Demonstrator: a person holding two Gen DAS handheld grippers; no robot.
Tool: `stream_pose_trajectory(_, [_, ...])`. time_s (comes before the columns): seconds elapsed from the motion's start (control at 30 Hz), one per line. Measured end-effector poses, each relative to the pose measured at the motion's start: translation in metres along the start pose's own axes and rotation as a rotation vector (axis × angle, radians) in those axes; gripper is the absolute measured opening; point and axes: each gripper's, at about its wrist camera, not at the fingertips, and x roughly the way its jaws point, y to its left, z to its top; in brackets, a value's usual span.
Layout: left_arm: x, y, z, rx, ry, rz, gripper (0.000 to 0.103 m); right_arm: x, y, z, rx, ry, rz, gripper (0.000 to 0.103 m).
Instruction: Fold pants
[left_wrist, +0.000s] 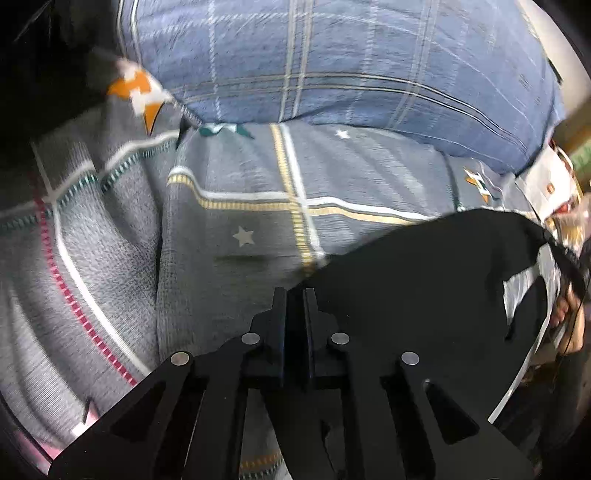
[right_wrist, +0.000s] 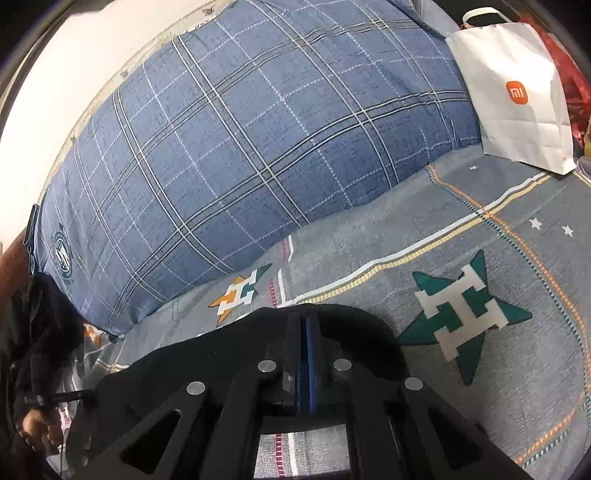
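Observation:
Black pants (left_wrist: 424, 288) lie on the grey patterned bedsheet (left_wrist: 229, 221), spreading from the right side of the left wrist view to my fingertips. My left gripper (left_wrist: 295, 291) is shut, its jaws pinching the near edge of the dark cloth. A white stripe (left_wrist: 524, 280) shows on the pants at the right. In the right wrist view the black pants (right_wrist: 192, 365) bunch up around my right gripper (right_wrist: 304, 315), which is shut with the cloth caught at its tips. One blue pad shows between the fingers.
A big blue checked pillow (right_wrist: 258, 140) lies across the back of the bed. A white paper bag (right_wrist: 517, 96) stands at the far right beside it. A person's hand (right_wrist: 37, 432) is at the lower left edge, and a hand (left_wrist: 569, 325) at the right edge.

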Motion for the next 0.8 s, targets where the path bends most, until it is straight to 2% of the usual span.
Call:
stream_pose_trajectory(0.23, [-0.049, -0.029, -0.019, 0.133, -0.112, 0.044, 0.006, -0.014, -0.011, 0.005, -0.009, -0.031, 0.011, 0.002])
stream_pose_trajectory(0.43, [-0.077, -0.059, -0.056, 0.259, -0.214, 0.12, 0.005, -0.041, -0.01, -0.005, -0.127, -0.036, 0.002, 0.002])
stream_pose_trajectory(0.53, [-0.081, -0.071, -0.077, 0.346, -0.224, 0.173, 0.005, -0.055, -0.015, -0.015, -0.173, -0.02, 0.006, 0.002])
stream_pose_trajectory(0.67, [-0.087, -0.076, -0.108, 0.412, -0.219, 0.193, 0.005, -0.072, -0.033, -0.035, -0.235, 0.035, -0.007, 0.002])
stream_pose_trajectory(0.8, [-0.091, -0.068, -0.139, 0.402, -0.218, 0.207, 0.004, -0.095, -0.059, -0.052, -0.271, 0.065, -0.039, 0.0])
